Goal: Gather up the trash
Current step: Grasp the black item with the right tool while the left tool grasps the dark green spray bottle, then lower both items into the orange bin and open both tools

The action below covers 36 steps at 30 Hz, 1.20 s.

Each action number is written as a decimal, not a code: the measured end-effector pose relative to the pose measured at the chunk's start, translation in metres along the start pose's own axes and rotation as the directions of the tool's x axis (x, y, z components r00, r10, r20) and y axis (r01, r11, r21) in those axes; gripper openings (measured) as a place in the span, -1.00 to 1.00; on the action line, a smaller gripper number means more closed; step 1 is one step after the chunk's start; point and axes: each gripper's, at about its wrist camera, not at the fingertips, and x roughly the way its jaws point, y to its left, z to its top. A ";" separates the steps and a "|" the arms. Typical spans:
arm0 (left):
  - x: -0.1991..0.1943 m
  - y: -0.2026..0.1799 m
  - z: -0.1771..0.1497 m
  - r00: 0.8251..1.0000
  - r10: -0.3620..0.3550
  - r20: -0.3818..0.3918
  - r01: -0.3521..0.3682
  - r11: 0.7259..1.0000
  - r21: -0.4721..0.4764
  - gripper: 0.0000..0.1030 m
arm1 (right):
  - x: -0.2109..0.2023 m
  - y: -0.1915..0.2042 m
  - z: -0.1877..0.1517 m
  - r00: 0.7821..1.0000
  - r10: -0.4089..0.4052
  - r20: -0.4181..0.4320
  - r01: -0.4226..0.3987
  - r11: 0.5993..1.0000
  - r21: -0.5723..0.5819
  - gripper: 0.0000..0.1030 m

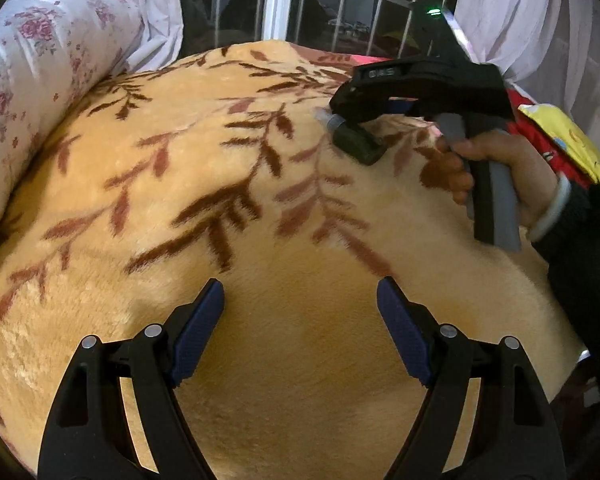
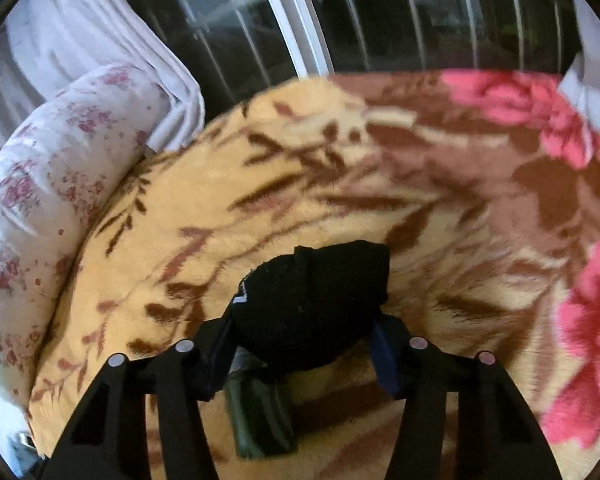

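Observation:
My right gripper [image 2: 304,332] is shut on a crumpled black wrapper [image 2: 316,300] and holds it above the tan leaf-patterned blanket [image 2: 220,216]. A dark green fold of the same trash [image 2: 260,420] hangs below the jaws. In the left wrist view the right gripper [image 1: 340,120] is at the far right over the blanket [image 1: 260,200] with the dark trash piece [image 1: 358,144] dangling from it. My left gripper [image 1: 300,320] is open and empty, low over the blanket's near part.
A rolled floral quilt [image 1: 40,80] lies along the left edge of the bed. A barred window [image 1: 280,0] and white curtains [image 1: 520,12] stand behind. A red and yellow cloth [image 1: 560,144] lies at the right. The blanket turns brown with pink flowers [image 2: 520,112] at the far right.

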 end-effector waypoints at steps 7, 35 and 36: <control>0.030 -0.023 0.061 0.999 -0.032 -0.035 0.031 0.999 -0.044 0.50 | -0.115 -0.022 -0.042 0.982 -0.027 0.187 0.020 0.999 0.039 0.12; 0.147 -0.074 0.130 0.949 0.302 -0.097 -0.312 0.943 -0.113 -0.22 | -0.208 -0.076 -0.160 0.978 0.001 0.209 -0.039 0.983 0.178 0.15; 0.146 -0.073 0.129 0.950 0.296 -0.098 -0.306 0.945 -0.114 -0.22 | -0.208 -0.073 -0.160 0.978 0.003 0.209 -0.041 0.983 0.180 0.15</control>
